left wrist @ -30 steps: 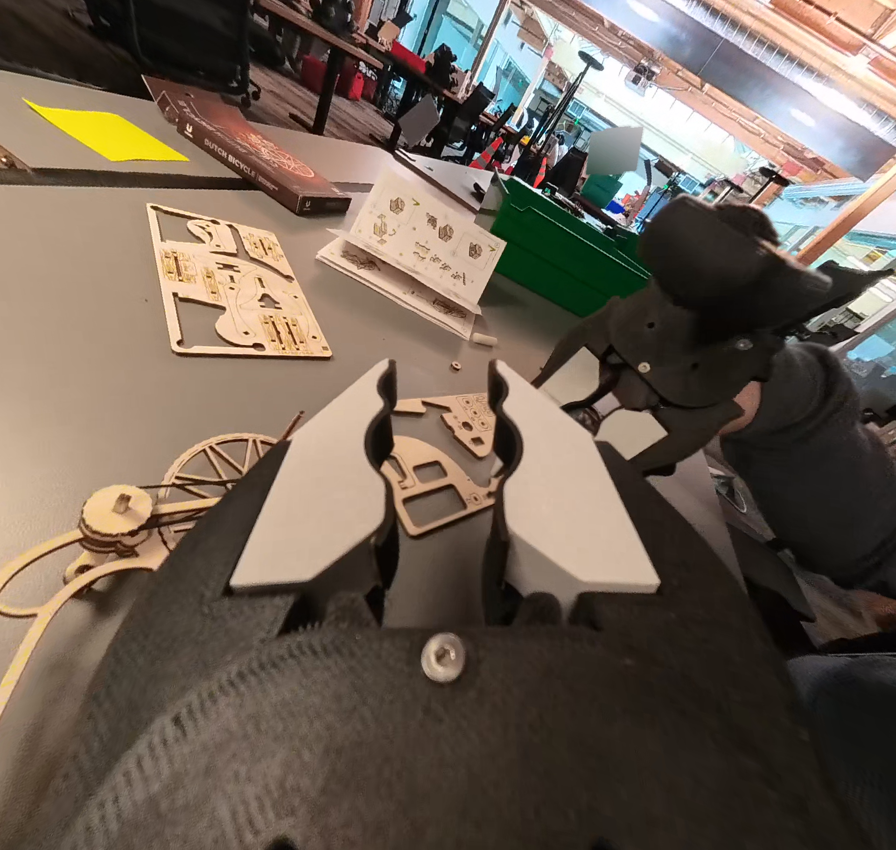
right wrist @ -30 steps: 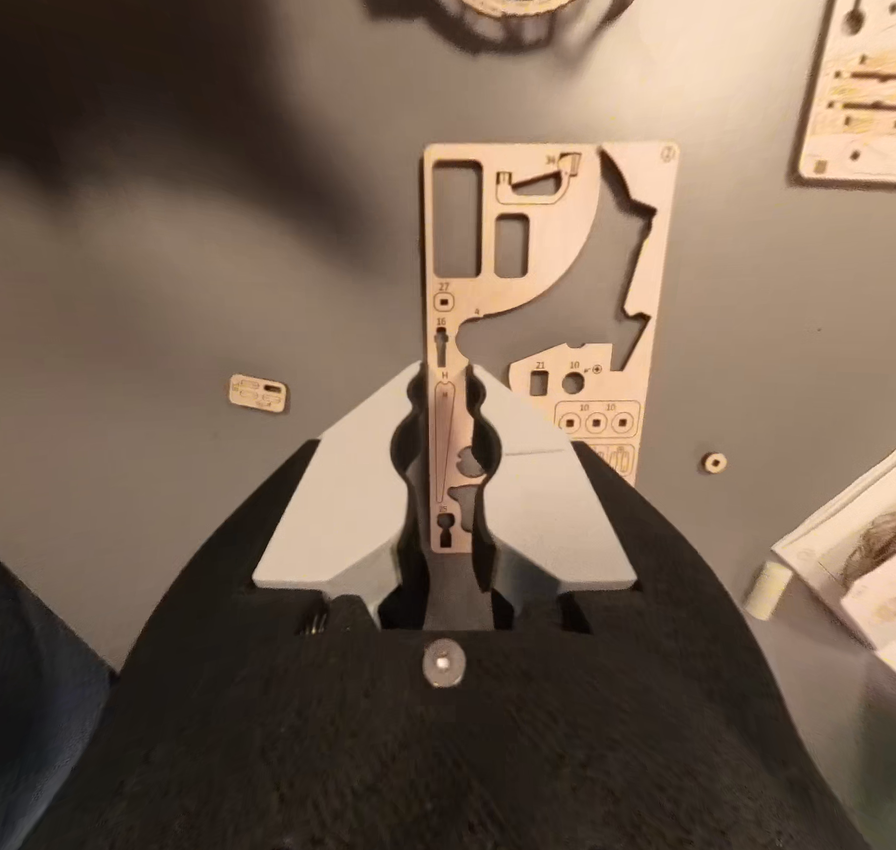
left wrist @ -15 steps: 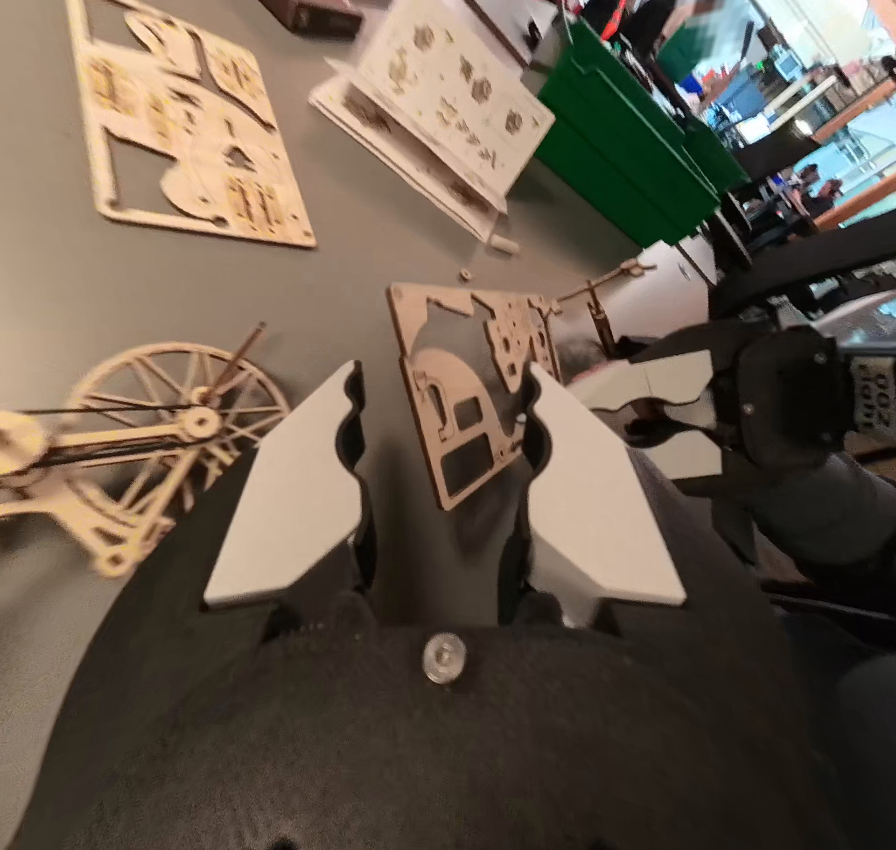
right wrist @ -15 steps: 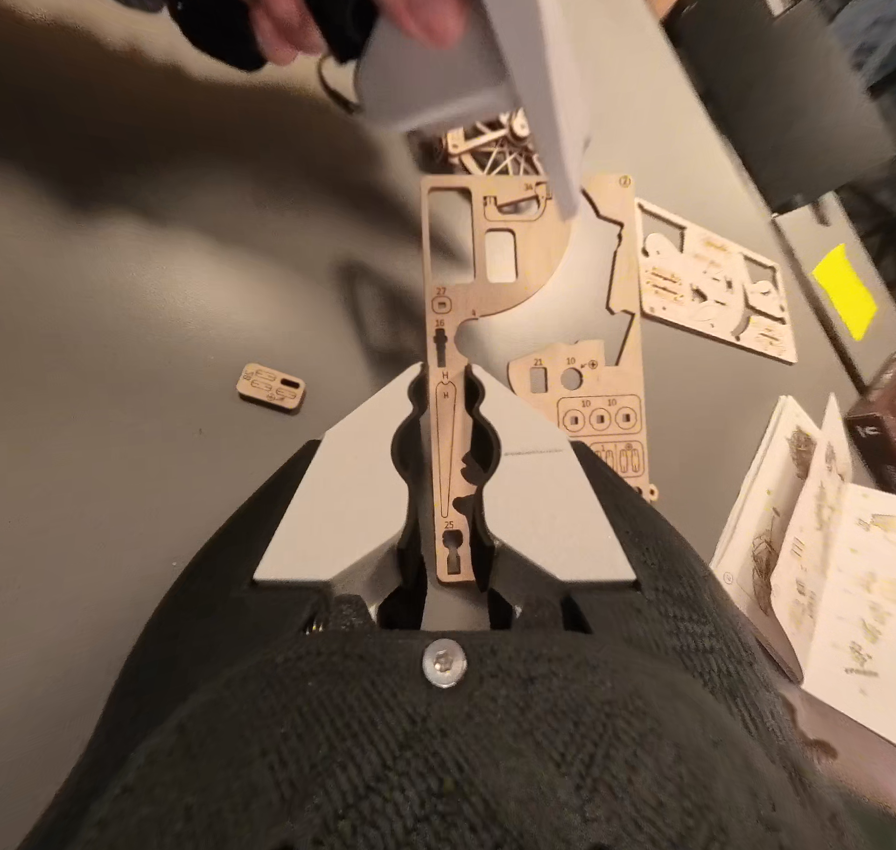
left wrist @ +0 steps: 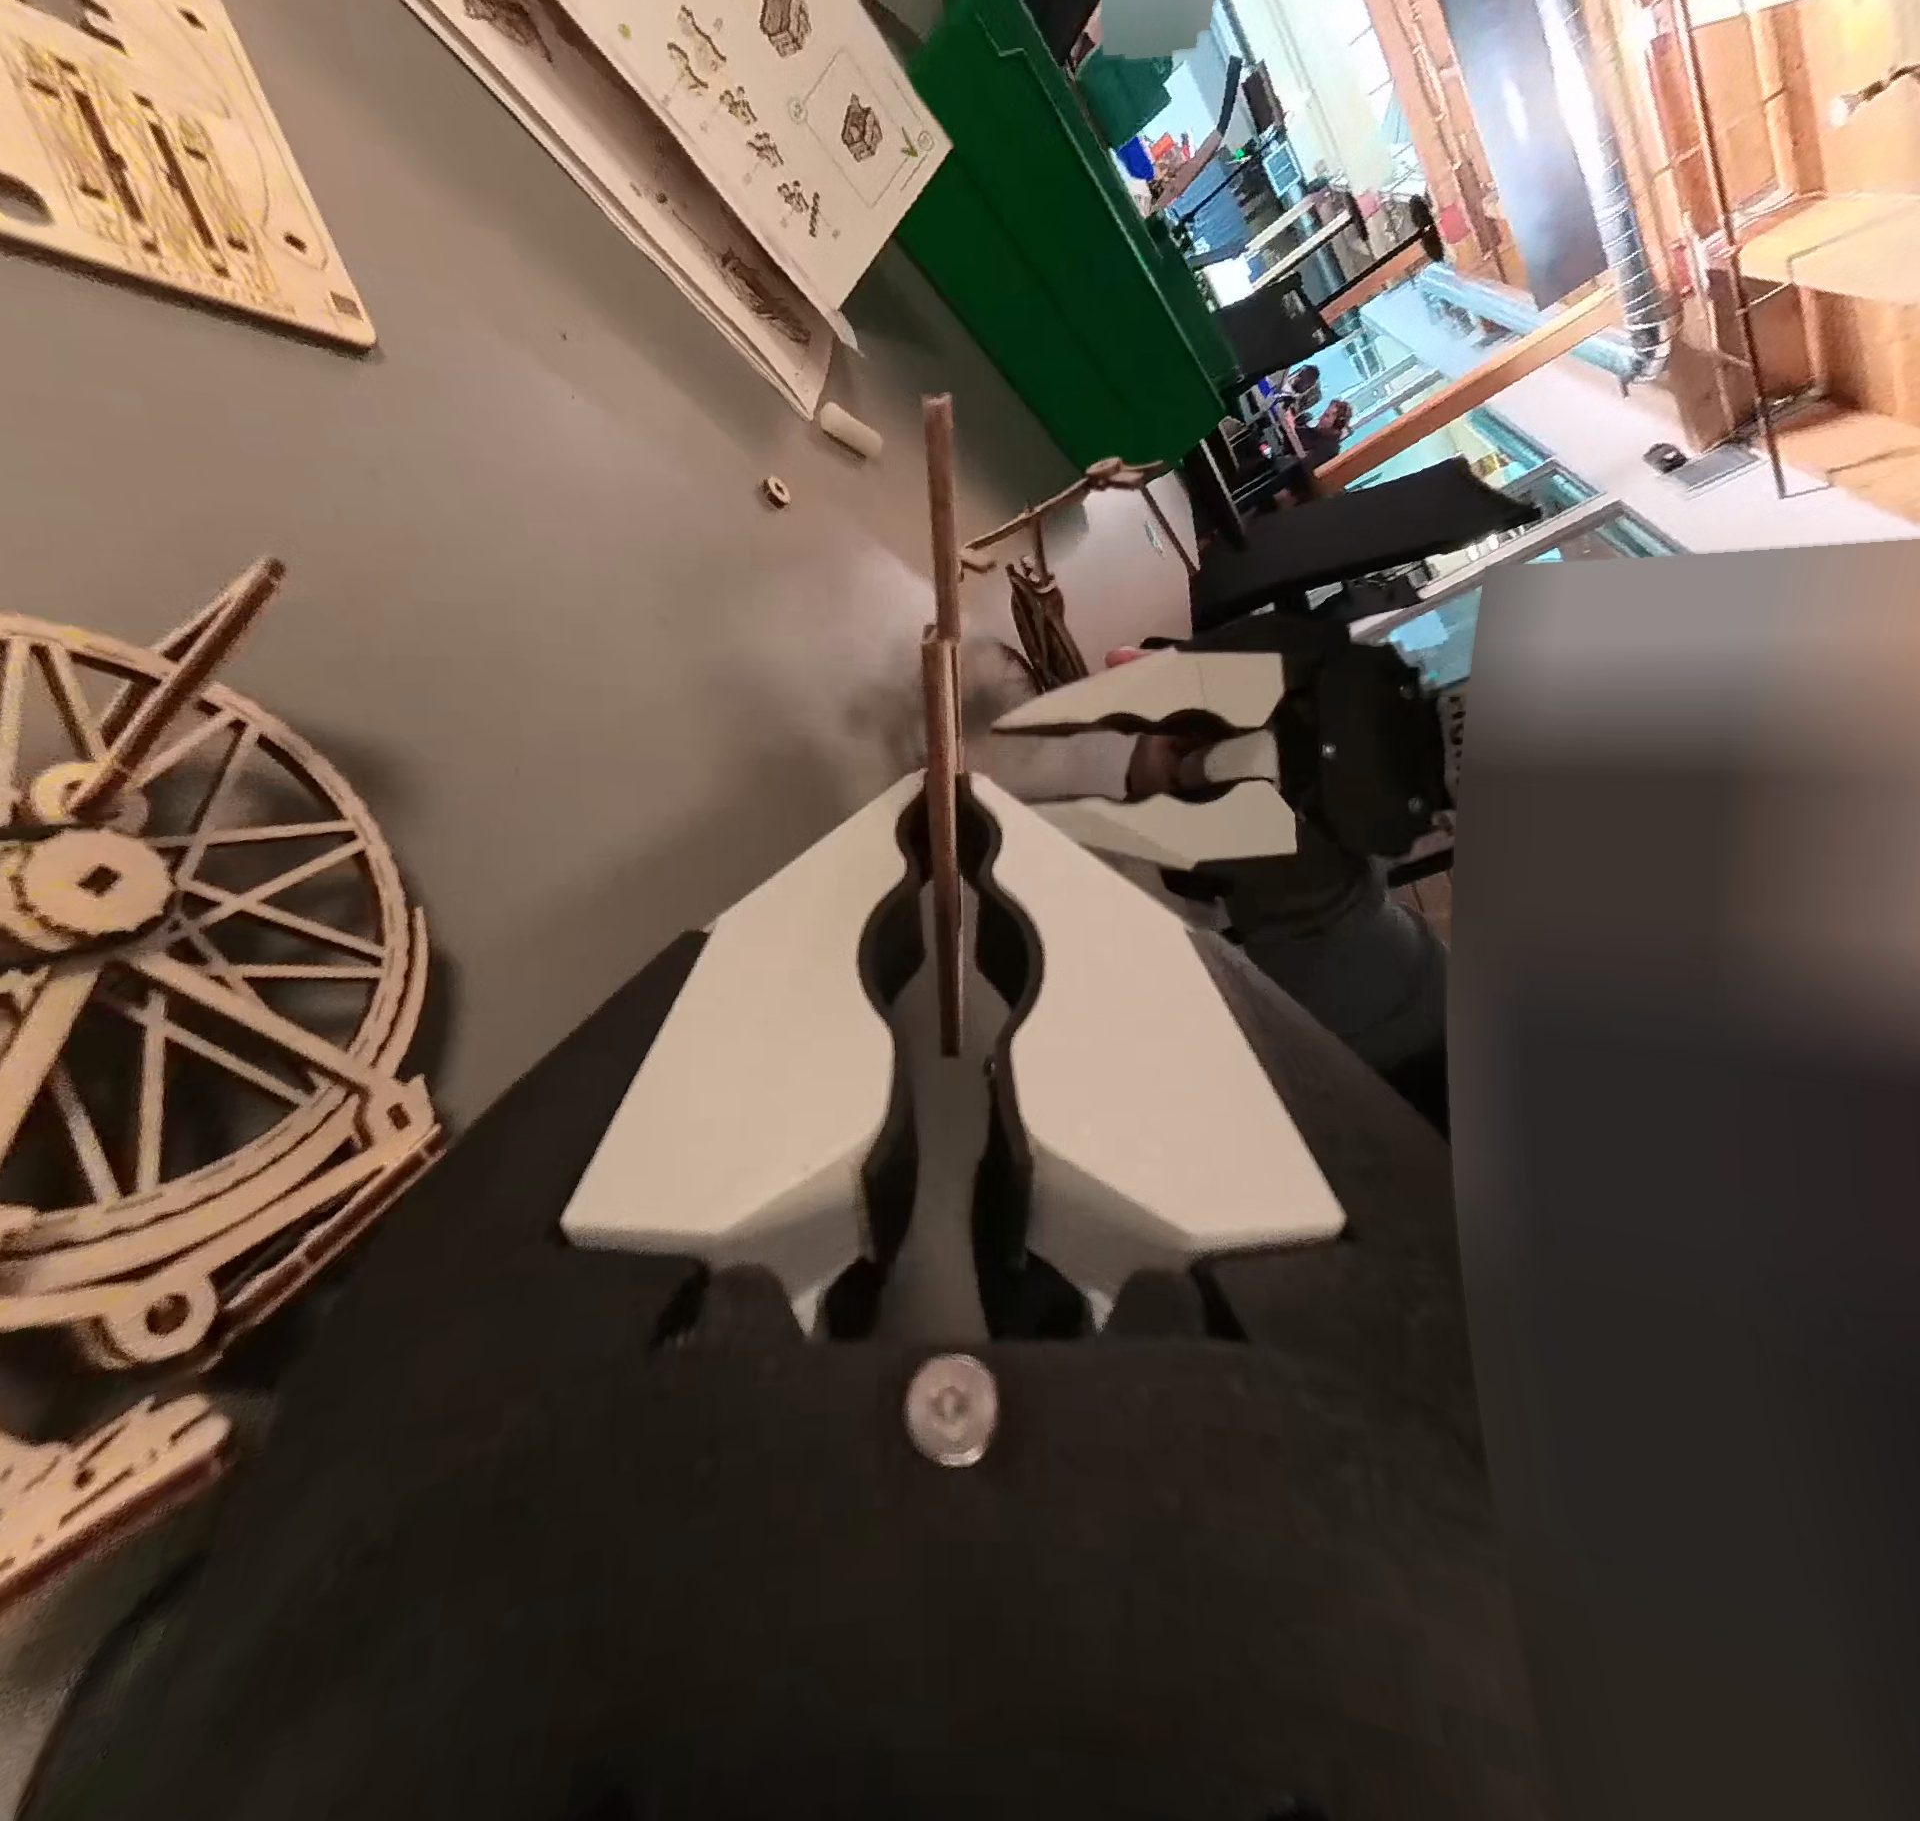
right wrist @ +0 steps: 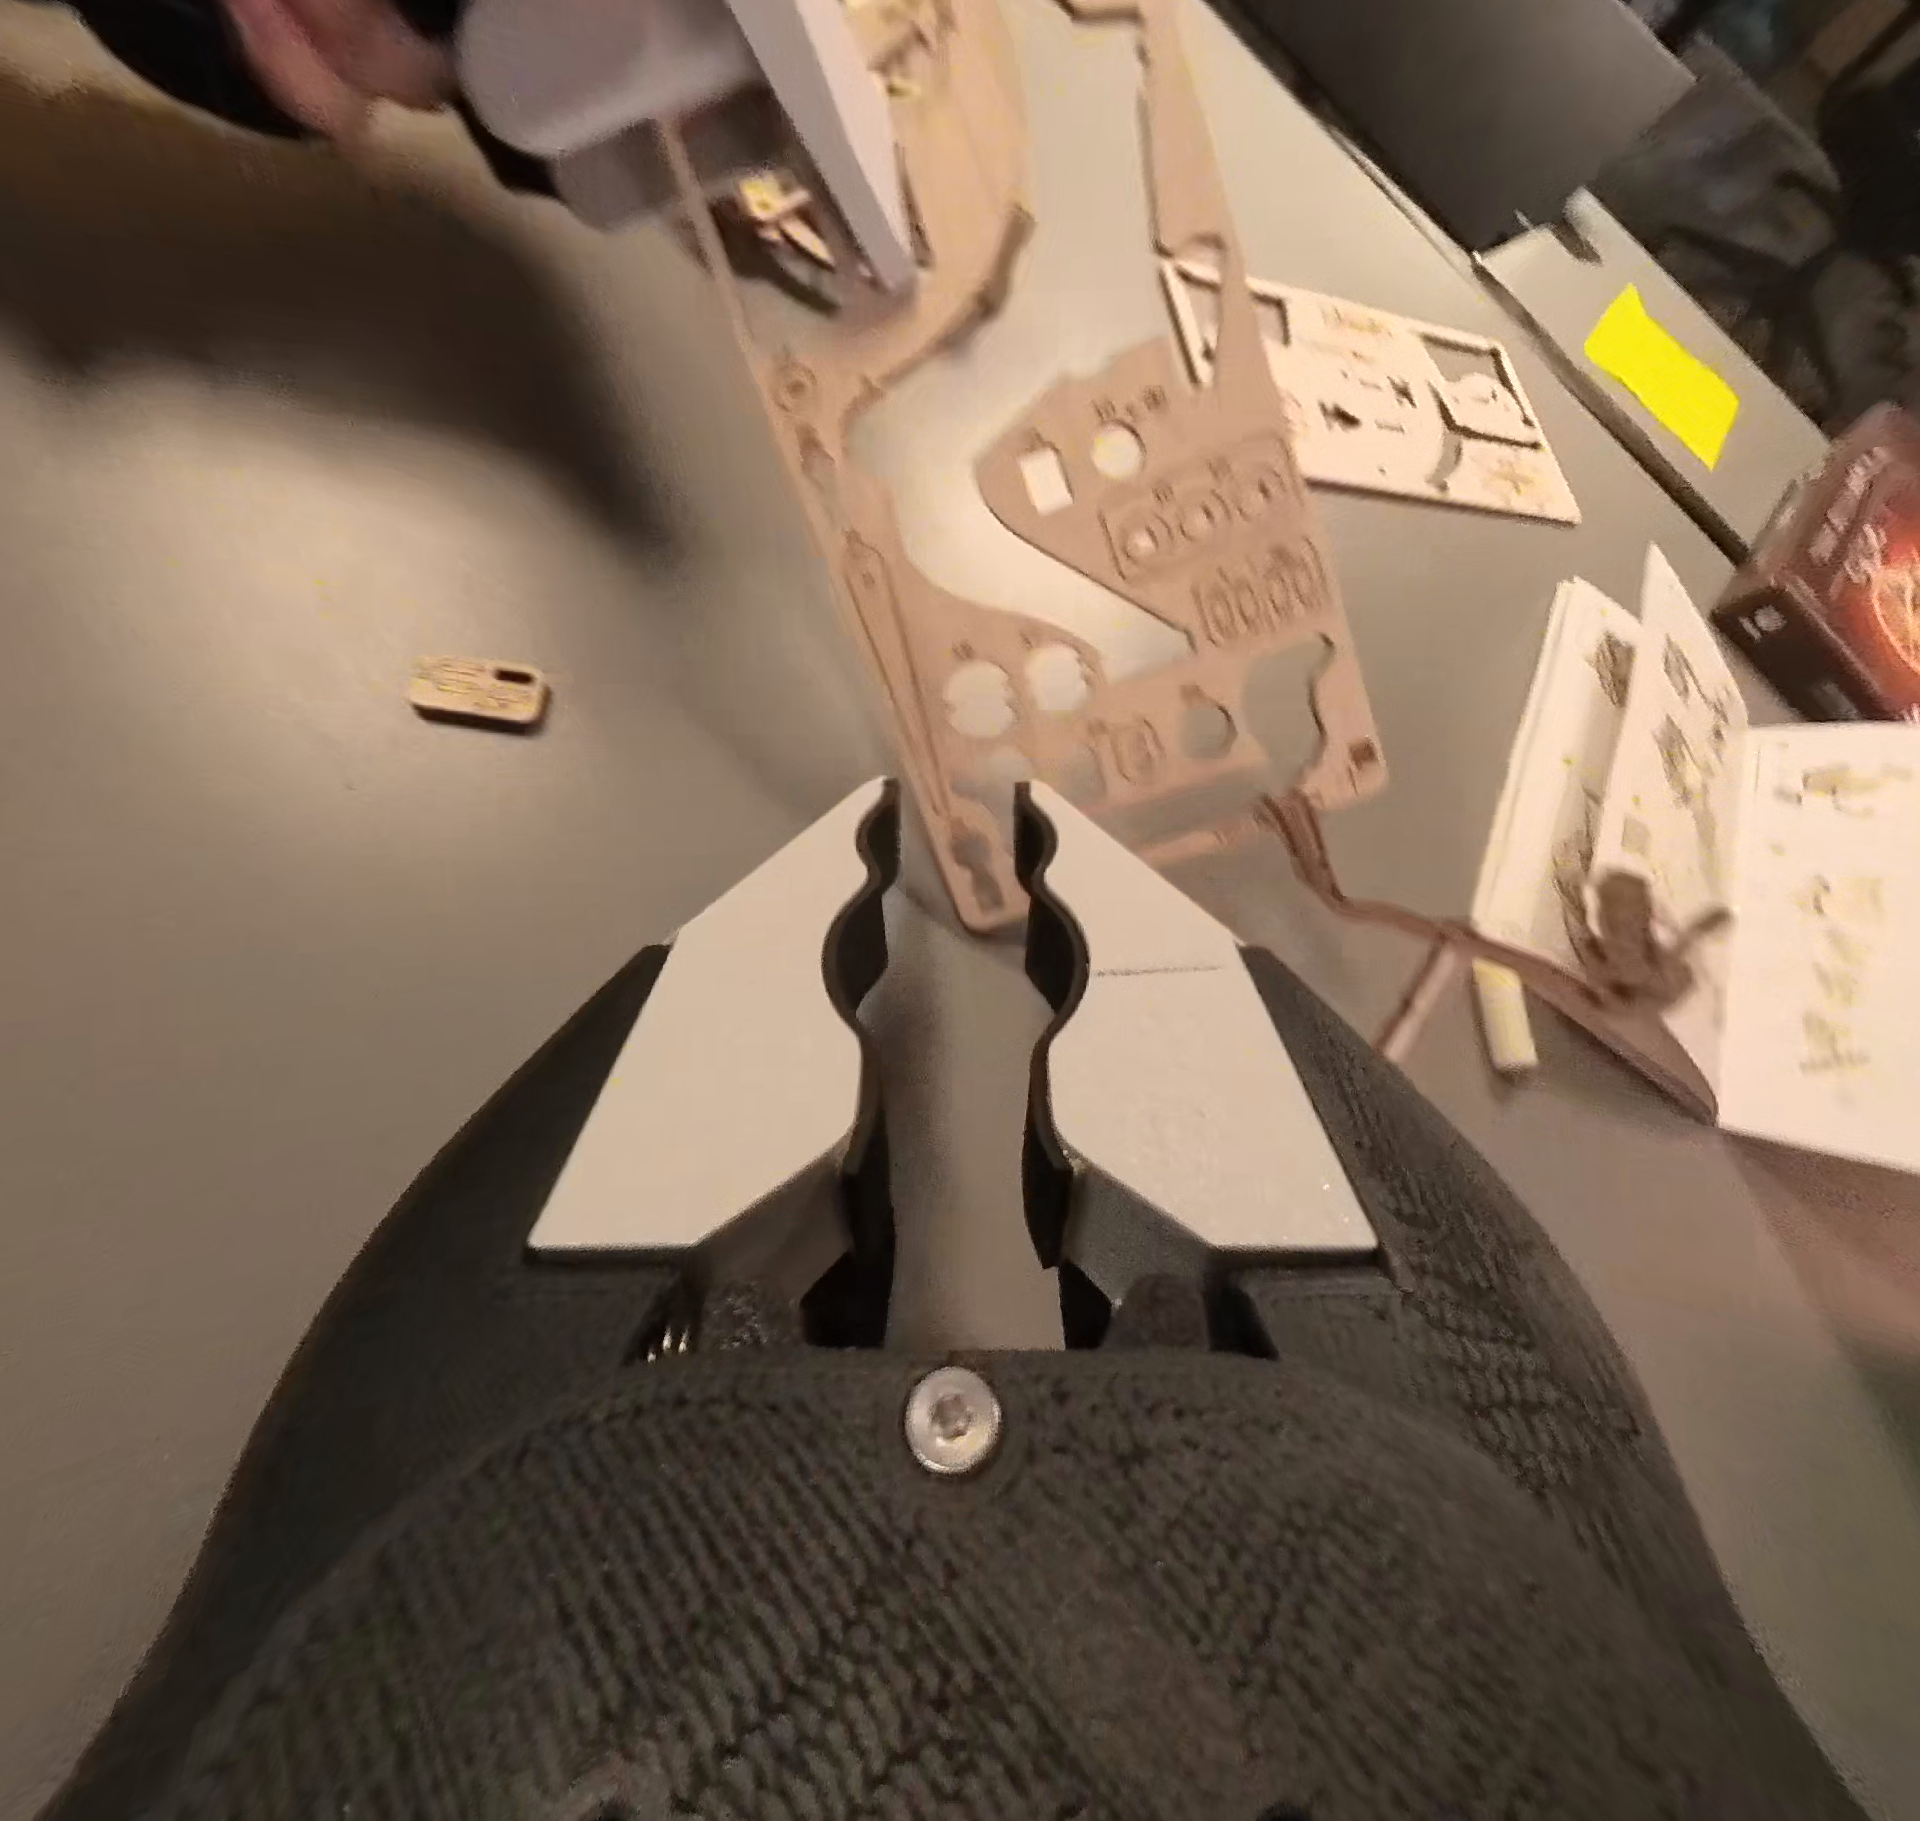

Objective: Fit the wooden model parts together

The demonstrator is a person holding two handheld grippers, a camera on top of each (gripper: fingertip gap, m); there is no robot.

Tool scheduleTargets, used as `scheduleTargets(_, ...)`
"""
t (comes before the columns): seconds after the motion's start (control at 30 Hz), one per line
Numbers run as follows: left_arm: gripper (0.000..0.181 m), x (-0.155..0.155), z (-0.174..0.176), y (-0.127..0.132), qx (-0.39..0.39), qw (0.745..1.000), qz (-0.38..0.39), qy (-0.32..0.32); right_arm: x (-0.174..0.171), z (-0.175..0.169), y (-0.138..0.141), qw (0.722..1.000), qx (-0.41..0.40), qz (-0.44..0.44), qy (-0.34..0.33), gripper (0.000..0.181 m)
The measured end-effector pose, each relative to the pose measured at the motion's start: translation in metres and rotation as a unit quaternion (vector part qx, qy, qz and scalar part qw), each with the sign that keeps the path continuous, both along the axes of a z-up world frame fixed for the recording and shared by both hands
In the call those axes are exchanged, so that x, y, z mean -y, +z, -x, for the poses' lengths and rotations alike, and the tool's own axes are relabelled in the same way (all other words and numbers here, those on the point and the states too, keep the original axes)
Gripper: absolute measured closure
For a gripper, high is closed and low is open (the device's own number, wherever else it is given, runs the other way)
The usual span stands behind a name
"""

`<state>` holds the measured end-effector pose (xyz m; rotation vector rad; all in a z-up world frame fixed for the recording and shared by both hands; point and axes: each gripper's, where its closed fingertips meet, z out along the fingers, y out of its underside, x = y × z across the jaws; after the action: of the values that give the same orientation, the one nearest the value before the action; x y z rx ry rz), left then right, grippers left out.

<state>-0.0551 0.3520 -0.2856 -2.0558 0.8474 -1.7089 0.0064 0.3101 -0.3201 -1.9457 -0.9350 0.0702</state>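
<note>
The left tongs (left wrist: 940, 805) are clamped on the wooden parts sheet (left wrist: 943, 732), which that view shows edge-on as a thin upright strip between the fingers. In the right wrist view the same sheet (right wrist: 1049, 566) hangs above the grey table (right wrist: 260, 836), tilted, its lower corner reaching into the gap of the right tongs (right wrist: 954, 784), whose fingers stand apart; whether they touch it I cannot tell. The left tongs (right wrist: 727, 57) grip the sheet's far end there. On the table lie the spoked wooden wheel assembly (left wrist: 187, 940), another parts sheet (right wrist: 1434, 421), a small wooden piece (right wrist: 478, 701) and the open instruction booklet (right wrist: 1714, 888).
</note>
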Motion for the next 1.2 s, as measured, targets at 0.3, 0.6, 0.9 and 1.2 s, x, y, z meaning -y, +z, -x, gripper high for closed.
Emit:
scheduleTargets(0.3, 0.18, -0.005, 0.0, -0.004, 0.009, 1.0, 0.018, 0.015, -0.015, -0.041, 0.014, 0.997, 0.04, -0.024, -0.067, 0.161)
scheduleTargets(0.6, 0.181, -0.02, 0.003, 0.003, 0.04, 0.998, -0.023, 0.051, -0.015, -0.021, 0.03, 0.997, -0.025, -0.031, -0.066, 0.161)
scheduleTargets(0.9, 0.181, -0.029, 0.033, 0.092, 0.3, 0.945, -0.052, 0.115, -0.021, 0.075, 0.07, 0.909, -0.41, 0.074, -0.018, 0.15)
scheduleTargets(1.2, 0.181, -0.023, 0.034, 0.098, 0.329, 0.933, -0.077, 0.123, -0.053, 0.084, 0.112, 0.851, -0.525, -0.006, -0.002, 0.175)
